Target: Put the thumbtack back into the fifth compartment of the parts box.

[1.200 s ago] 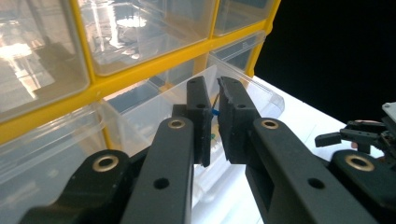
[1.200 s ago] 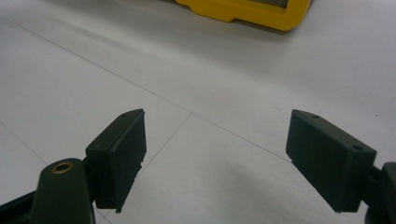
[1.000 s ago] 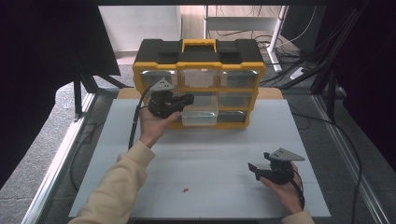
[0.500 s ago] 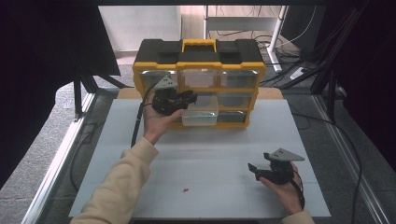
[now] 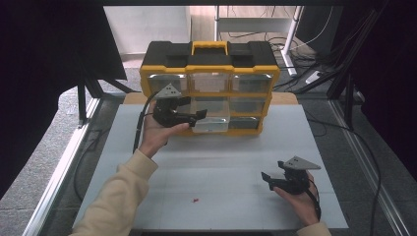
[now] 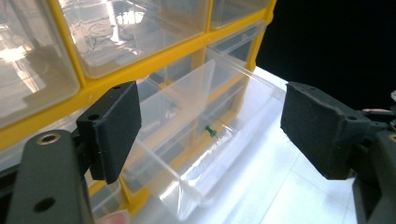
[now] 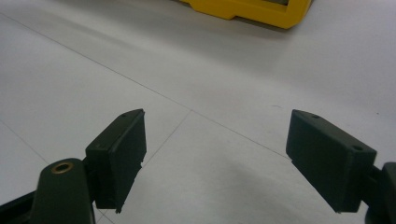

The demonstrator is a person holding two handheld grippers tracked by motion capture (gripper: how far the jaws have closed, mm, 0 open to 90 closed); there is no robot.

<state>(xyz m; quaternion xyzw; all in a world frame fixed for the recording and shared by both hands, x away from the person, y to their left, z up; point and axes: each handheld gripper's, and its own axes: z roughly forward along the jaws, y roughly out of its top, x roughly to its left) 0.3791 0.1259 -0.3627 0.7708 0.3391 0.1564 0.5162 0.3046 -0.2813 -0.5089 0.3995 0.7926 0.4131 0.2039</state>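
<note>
A yellow and black organiser case (image 5: 209,61) with clear drawers stands at the back of the white table. Its middle drawer (image 5: 210,123) is pulled out, and in the left gripper view a small green pin (image 6: 210,132) lies inside the drawer (image 6: 205,154). My left gripper (image 5: 199,114) hovers at the drawer's left end. Its jaws have just been opening and stand wide apart (image 6: 210,126) with nothing held between the pads. My right gripper (image 5: 266,177) rests low over the table at the front right, open (image 7: 215,154) and empty.
A tiny red object (image 5: 195,200) lies on the white table top (image 5: 231,157) near the front. The case's other drawers are pushed in. Metal frame rails run along both table sides, and cables lie on the floor behind.
The left gripper's jaws have gone from shut to wide open beside the pulled-out drawer. The left hand barely shifted. The right hand and gripper stayed still.
</note>
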